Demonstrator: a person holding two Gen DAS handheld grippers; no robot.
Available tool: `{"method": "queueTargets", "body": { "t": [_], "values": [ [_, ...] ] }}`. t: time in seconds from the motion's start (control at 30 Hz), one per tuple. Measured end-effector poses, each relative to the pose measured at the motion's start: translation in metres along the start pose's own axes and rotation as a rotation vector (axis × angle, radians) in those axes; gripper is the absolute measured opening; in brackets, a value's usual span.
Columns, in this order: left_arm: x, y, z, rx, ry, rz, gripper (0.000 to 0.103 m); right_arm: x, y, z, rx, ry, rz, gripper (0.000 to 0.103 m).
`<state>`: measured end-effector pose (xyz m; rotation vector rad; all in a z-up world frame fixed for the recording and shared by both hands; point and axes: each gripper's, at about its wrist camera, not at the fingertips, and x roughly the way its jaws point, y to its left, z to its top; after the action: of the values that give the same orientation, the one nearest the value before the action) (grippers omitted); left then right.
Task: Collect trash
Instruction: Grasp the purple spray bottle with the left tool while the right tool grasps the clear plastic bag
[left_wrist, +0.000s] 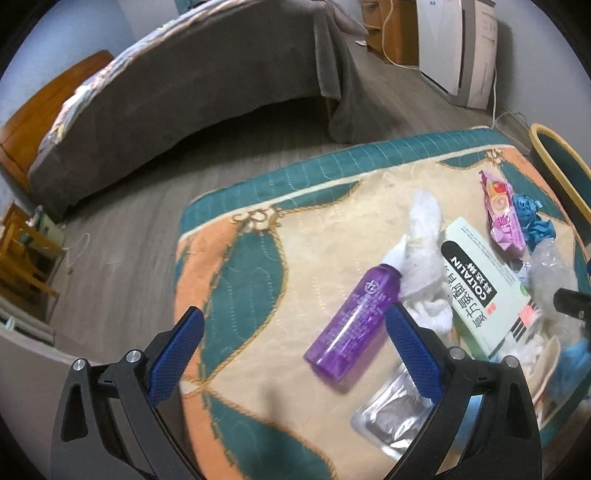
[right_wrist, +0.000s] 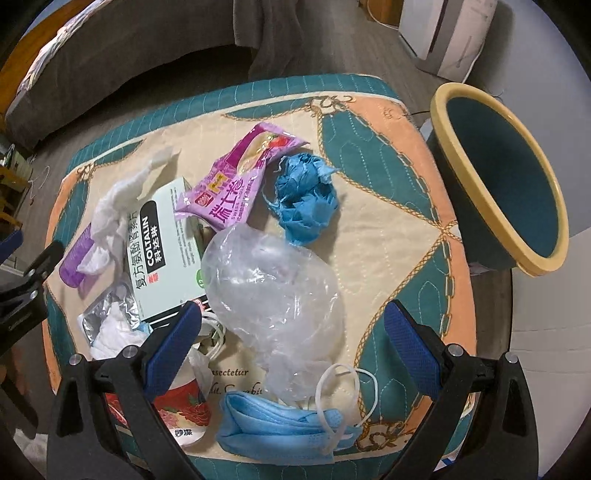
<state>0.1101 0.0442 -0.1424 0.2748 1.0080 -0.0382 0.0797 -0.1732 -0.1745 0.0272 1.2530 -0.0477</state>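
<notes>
Trash lies on a quilted teal, orange and cream table cover (left_wrist: 258, 258). My left gripper (left_wrist: 295, 328) is open and empty, just above a purple bottle (left_wrist: 351, 321) lying on its side. A silver foil wrapper (left_wrist: 391, 417) lies under its right finger. My right gripper (right_wrist: 291, 321) is open and empty over a crumpled clear plastic bag (right_wrist: 273, 288). Around it lie a blue face mask (right_wrist: 284, 428), a crumpled blue paper ball (right_wrist: 306, 199), a pink snack wrapper (right_wrist: 236, 173), a green COLTALIN box (right_wrist: 166, 240) and white tissue (right_wrist: 118, 206).
A dark teal bin with a yellow rim (right_wrist: 506, 177) stands off the table's right edge. A grey-covered bed (left_wrist: 184, 92) and wood floor (left_wrist: 129, 240) lie beyond the table. A printed paper cup (right_wrist: 184, 406) lies by my right gripper's left finger.
</notes>
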Motion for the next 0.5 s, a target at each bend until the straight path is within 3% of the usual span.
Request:
{"method": "queueTargets", "body": {
  "t": [0.4,0.5],
  "values": [
    [0.039,-0.019,0.004,0.049,0.049,-0.059,0.094,0.018,0.000,0.007,-0.012,0.034,0.026,0.097],
    [0.044,-0.024,0.004,0.063,0.055,-0.102,0.081,0.025,0.002,0.010,-0.011,0.047,0.030,0.088]
  ]
}}
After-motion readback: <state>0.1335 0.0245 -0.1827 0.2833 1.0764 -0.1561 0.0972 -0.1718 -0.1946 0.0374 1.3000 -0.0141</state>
